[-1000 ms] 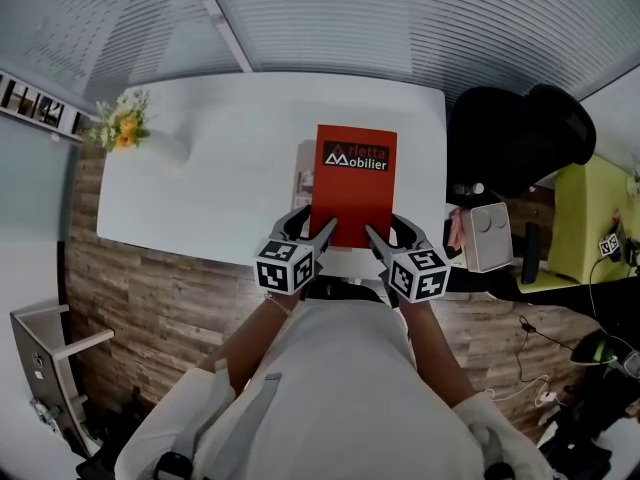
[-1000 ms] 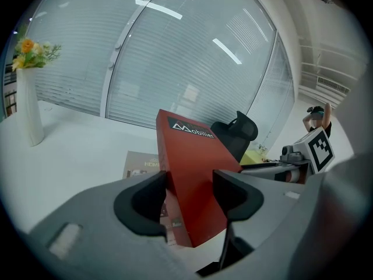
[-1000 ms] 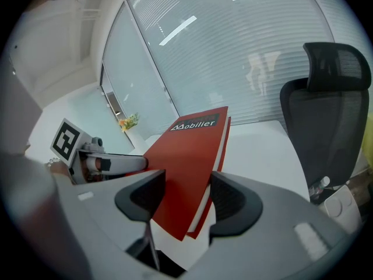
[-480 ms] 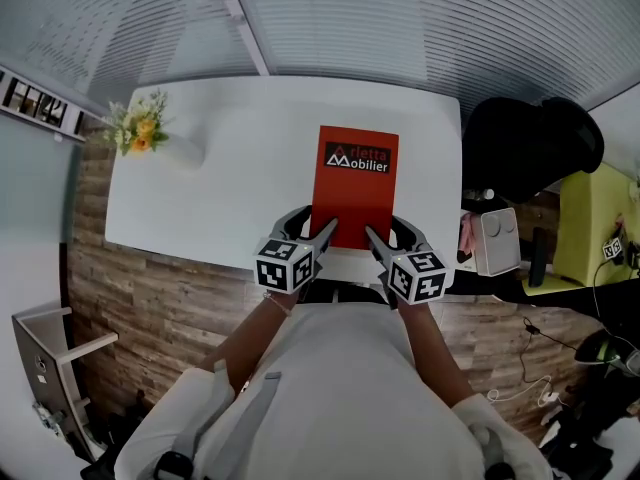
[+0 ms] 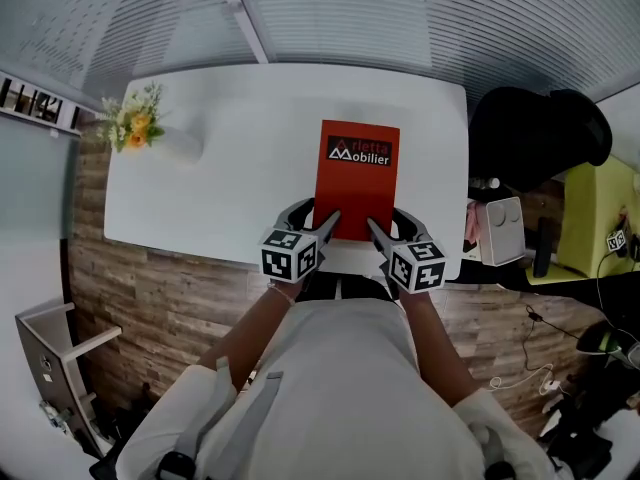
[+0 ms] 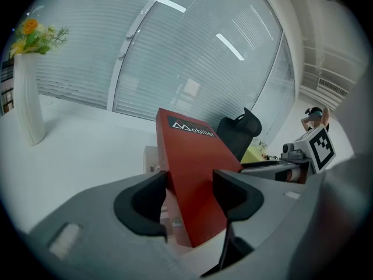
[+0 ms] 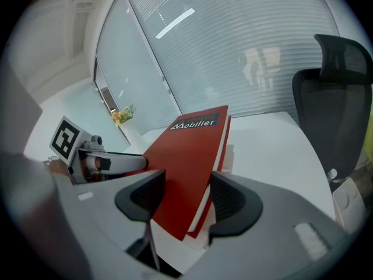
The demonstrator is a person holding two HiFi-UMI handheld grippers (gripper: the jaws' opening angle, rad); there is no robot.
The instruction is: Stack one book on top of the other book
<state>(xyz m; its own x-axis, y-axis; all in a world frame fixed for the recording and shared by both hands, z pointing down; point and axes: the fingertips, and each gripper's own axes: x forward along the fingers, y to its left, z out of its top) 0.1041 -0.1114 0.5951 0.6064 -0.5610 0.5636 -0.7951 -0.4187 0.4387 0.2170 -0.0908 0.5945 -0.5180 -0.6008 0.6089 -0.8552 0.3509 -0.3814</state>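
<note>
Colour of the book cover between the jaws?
The book is red with a black title band; head view shows it best.

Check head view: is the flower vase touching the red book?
No, the flower vase stands near the left end of the white table, well apart from the red book.

Head view looks down; gripper views closely share the book [image 5: 357, 183].

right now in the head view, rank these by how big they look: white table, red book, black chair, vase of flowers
1. white table
2. black chair and red book: too close to rank
3. vase of flowers
</note>
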